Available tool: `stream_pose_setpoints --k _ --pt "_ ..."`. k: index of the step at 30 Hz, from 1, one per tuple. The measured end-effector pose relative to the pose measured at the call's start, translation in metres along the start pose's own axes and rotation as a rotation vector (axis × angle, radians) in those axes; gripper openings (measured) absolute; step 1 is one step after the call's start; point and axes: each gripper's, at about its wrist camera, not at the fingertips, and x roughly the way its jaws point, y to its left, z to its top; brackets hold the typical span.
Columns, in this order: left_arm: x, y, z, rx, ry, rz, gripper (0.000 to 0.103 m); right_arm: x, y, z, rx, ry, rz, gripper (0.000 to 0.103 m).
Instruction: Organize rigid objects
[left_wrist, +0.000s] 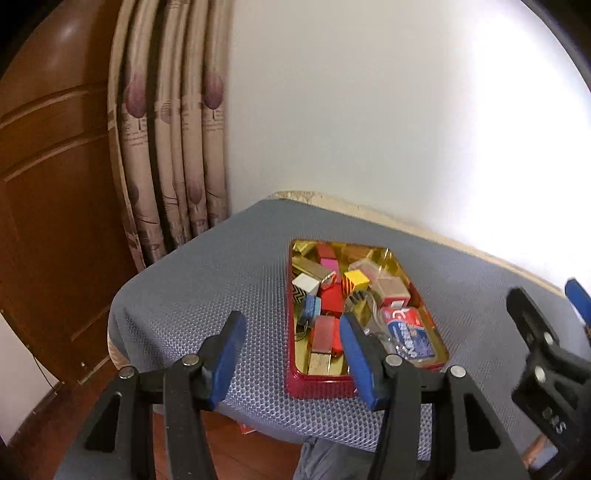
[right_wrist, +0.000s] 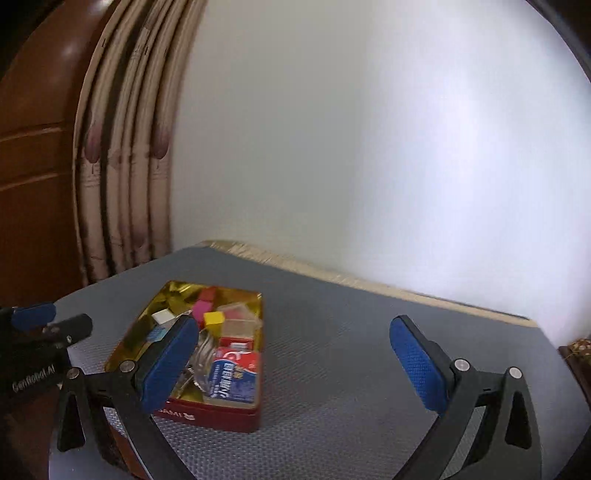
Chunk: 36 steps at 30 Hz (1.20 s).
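The left gripper (left_wrist: 291, 354) holds its two blue, rubbery pads half spread with nothing between them, while the right gripper (right_wrist: 295, 363) has its textured blue pads spread wide, also empty above the mat (right_wrist: 351, 350). Just beyond both sits one shallow rectangular tin (left_wrist: 317, 386), red outside and shiny gold inside, resting on the grey honeycomb mat. It is crowded with small hard pieces: a yellow cube (left_wrist: 356, 278), a white block (left_wrist: 306, 283), several red blocks and one blue-and-red packet (left_wrist: 408, 334).

2 wrist views sharing tin (left_wrist: 325, 384)
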Motion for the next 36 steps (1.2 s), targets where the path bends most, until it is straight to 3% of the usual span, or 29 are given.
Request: stream_pose_setpoints --k 6,13,22,36 --pt "-0.006 -0.003 -0.002 0.016 0.021 0.073 0.054 -0.021 0.003 0.007 -0.029 -0.024 0.016 0.103" --pt "-0.009 -0.014 -0.004 0.078 0.024 0.095 0.054 -0.028 -0.003 0.01 0.006 -0.02 0.009 0.103" --pt "-0.007 -0.021 -0.005 0.115 0.041 0.085 0.054 -0.022 -0.001 0.009 0.012 0.012 0.018 0.103" --pt "-0.01 -0.01 -0.003 0.06 0.037 0.05 0.054 -0.018 0.011 0.002 0.019 0.044 0.036 0.103"
